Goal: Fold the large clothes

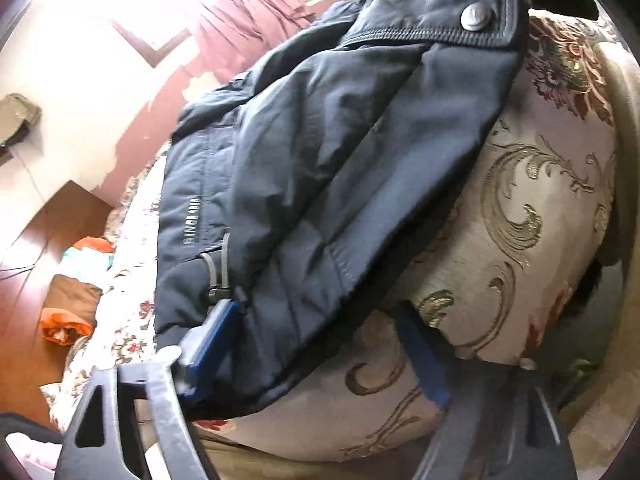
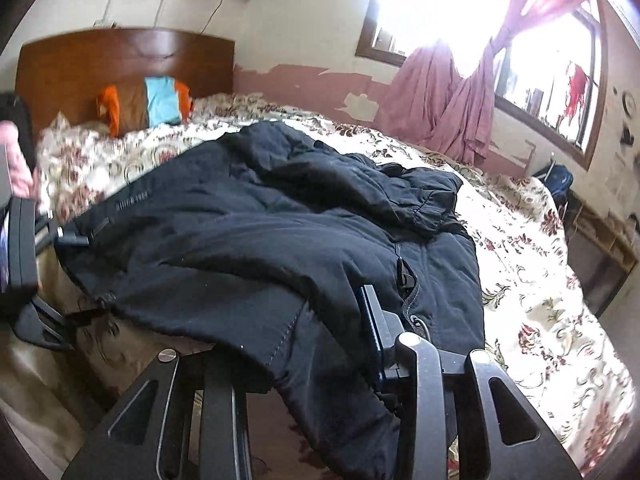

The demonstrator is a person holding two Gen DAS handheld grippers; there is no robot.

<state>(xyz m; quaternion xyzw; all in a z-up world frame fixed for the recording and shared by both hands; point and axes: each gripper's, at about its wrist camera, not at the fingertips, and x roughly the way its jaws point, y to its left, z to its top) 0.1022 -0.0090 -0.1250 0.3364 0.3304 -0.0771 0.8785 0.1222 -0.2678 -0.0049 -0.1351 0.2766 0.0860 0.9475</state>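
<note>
My dark navy padded jacket [image 2: 248,232] lies spread and rumpled across the bed [image 2: 532,292], which wears a cream cover with red flowers and gold scrolls. The jacket's near hem hangs over the bed's edge toward me, and a sleeve is bunched on top toward the far side.

My right tool [image 2: 320,344] sits at that near hem. Its jaws stand fairly close together with a thick fold of the jacket draped between and over them; the cloth hides one finger, so I cannot tell whether the pads are truly pressing on it.

My left tool [image 1: 320,332] is at the jacket's other near corner, beside a grey zipper pull [image 1: 219,270]. Its blue-padded fingers [image 1: 212,332] stand apart on either side of the jacket's edge, with the cloth lying between them, and I see no firm pinch. From this view a flap with a silver snap button [image 1: 475,16] shows at the jacket's far end.

In the right wrist view the left tool appears at the left edge of the bed, with part of my hand [image 2: 16,160] above it. An orange, brown and light-blue pillow [image 2: 148,104] leans against the wooden headboard [image 2: 80,64], well apart from the jacket. Pink curtains [image 2: 448,104] hang by the bright window [image 2: 552,60].
</note>
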